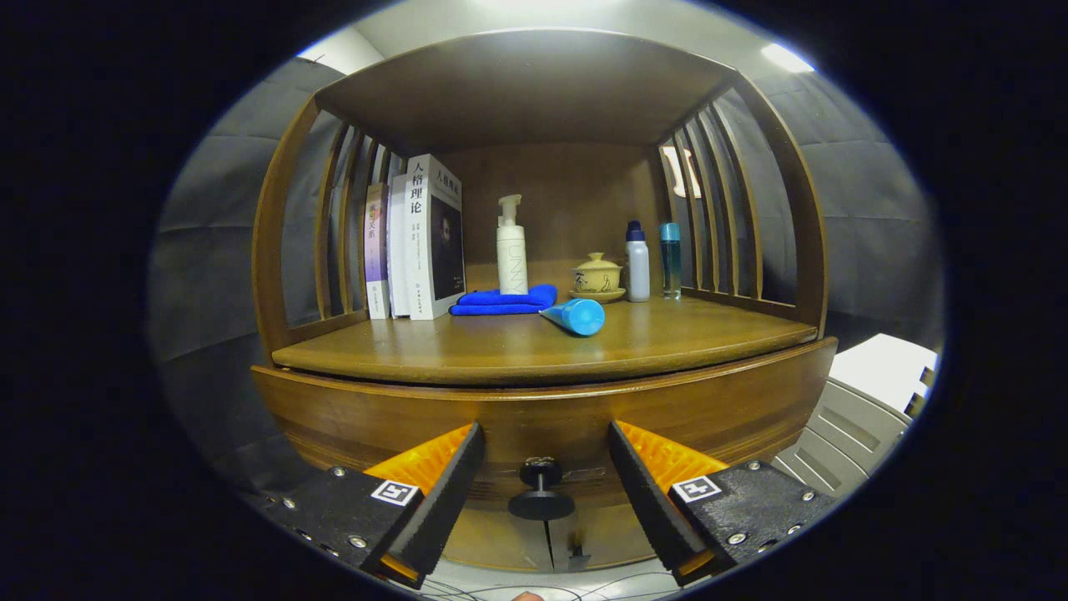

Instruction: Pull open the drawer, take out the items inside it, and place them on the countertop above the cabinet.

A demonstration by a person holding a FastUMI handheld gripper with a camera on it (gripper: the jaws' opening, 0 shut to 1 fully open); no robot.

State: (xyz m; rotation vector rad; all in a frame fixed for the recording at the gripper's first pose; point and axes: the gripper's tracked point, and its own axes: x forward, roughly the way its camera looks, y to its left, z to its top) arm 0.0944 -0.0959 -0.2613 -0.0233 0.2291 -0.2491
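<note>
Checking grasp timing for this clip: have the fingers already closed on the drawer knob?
No. The gripper is open, its fingers spread to either side of the drawer knob with clear gaps, and the drawer looks shut.

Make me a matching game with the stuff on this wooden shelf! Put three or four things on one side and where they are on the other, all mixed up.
Things:
1. knob
2. blue tube
3. pump bottle
4. books

Places:
A. standing behind the blue cloth
B. upright next to the slats, beside the cloth
C. between the open fingers of the hand-held gripper, touching neither
D. lying on its side in front of the teacup

Pairs: 1-C, 2-D, 3-A, 4-B
</note>
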